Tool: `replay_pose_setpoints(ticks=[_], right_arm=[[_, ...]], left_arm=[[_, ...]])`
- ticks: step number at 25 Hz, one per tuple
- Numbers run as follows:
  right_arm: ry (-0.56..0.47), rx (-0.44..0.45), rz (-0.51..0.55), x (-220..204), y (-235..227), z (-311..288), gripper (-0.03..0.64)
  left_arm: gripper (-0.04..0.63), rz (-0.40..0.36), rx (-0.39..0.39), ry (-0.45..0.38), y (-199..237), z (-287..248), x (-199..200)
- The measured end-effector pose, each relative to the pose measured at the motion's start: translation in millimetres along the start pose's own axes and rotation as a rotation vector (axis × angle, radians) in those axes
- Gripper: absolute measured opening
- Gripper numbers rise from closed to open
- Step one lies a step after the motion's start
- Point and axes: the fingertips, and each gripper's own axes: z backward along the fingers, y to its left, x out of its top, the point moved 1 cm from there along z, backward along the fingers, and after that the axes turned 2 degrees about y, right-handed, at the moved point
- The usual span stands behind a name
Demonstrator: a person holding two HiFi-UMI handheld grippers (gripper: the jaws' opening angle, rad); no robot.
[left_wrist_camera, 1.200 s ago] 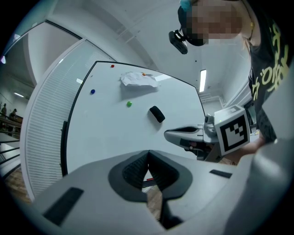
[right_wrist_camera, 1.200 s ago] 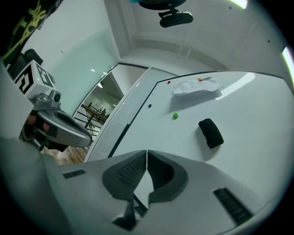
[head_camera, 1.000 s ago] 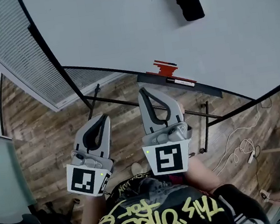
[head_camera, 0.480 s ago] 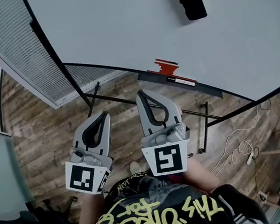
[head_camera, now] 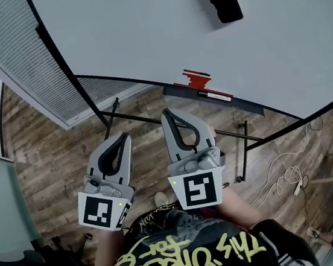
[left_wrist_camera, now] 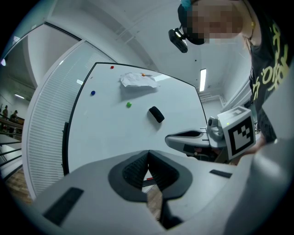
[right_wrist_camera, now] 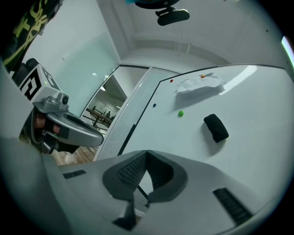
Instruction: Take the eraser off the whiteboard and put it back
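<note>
Head view: eraser (head_camera: 222, 0) sits on the whiteboard (head_camera: 141, 35), far right; left gripper (head_camera: 120, 140) and right gripper (head_camera: 169, 113) are near, well short of it | Left gripper view: jaws together, nothing between | Right gripper view: jaws together, empty; eraser ahead, right | Judgement: fits an eraser awaiting removal or one already returned; either way, tips are best held clear of the board face.

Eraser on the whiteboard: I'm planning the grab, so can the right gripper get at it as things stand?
Probably yes: the eraser sits on the whiteboard with nothing between it and the right gripper, though its shut jaws must open first.
</note>
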Motion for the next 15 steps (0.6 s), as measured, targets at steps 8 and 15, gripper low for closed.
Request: replay_pose_setpoints(ticks=[8,15], right_arm=[[0.002,0.012,-0.003,-0.2,4.7,3.3,0.008],[-0.004,0.003,0.01,3.8,7.5,5.0,0.008]], left_arm=[[0.008,-0.004,0.003,-0.004,-2.0,3.5,0.7],[0.008,-0.004,0.001,-0.009,-1.6,6.4,1.4]])
